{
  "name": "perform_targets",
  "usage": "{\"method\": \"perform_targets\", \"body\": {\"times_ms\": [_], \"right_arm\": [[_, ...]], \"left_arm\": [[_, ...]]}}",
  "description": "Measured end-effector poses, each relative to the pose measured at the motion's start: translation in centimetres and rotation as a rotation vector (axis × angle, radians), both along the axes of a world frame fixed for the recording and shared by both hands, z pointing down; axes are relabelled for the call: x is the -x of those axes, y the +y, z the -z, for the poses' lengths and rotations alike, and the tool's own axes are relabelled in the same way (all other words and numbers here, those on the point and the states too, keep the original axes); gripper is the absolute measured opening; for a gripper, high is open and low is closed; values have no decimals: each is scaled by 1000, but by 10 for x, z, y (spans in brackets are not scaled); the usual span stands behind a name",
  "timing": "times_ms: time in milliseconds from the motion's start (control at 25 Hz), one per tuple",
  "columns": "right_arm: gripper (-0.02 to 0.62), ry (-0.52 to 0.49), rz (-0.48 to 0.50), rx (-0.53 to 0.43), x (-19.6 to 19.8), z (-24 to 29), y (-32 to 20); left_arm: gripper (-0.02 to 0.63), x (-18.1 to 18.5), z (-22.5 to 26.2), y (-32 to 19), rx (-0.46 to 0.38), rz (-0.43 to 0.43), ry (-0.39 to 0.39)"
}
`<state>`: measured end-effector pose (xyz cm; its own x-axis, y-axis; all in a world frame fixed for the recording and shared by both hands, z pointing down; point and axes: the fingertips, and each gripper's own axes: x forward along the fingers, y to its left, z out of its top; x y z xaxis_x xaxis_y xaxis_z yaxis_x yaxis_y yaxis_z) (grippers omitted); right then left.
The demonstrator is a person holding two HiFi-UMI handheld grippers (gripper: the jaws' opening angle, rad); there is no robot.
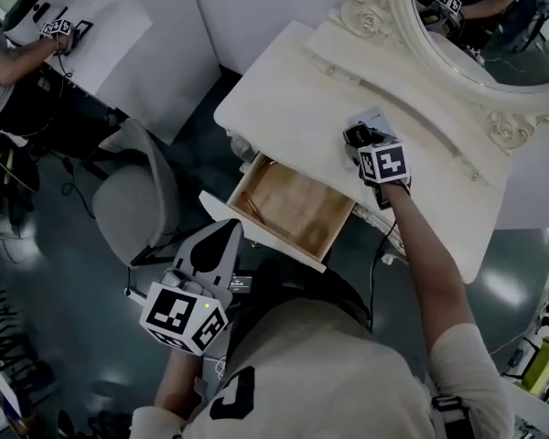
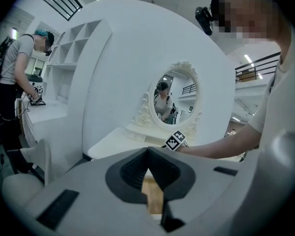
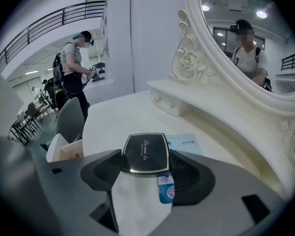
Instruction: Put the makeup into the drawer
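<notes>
A black compact [image 3: 145,154] with a gold rim lies on the white vanity top [image 1: 293,99], partly over a light-blue packet [image 3: 185,143]. My right gripper [image 3: 146,156] is shut on the compact, one jaw against each side of it; in the head view the right gripper [image 1: 357,138] sits just behind the open drawer. The drawer [image 1: 293,210] is pulled out, with a bare wooden bottom and a small red item [image 1: 242,204] at its left end. My left gripper [image 1: 225,229] hovers off the table in front of the drawer, shut and holding nothing. Through the gap under its jaws the drawer's wood [image 2: 153,193] shows.
An ornate oval mirror [image 1: 476,26] and a raised shelf [image 3: 169,102] with small knobs stand behind the table top. A grey chair [image 1: 133,199] stands left of the drawer. Another person [image 1: 9,58] works at a white desk far left.
</notes>
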<state>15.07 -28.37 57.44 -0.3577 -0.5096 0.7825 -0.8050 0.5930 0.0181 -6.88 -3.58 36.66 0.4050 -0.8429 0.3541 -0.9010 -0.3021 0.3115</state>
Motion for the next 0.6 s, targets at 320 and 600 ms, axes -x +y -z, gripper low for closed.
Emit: {"method": "perform_targets", "body": {"times_ms": [320, 600], "right_arm": [[325, -7, -10, -41, 4, 28, 19], [325, -8, -35, -84, 13, 54, 53]], "left_arm": [[55, 9, 10, 14, -42, -15, 22], [55, 22, 15, 37, -77, -56, 58]]}}
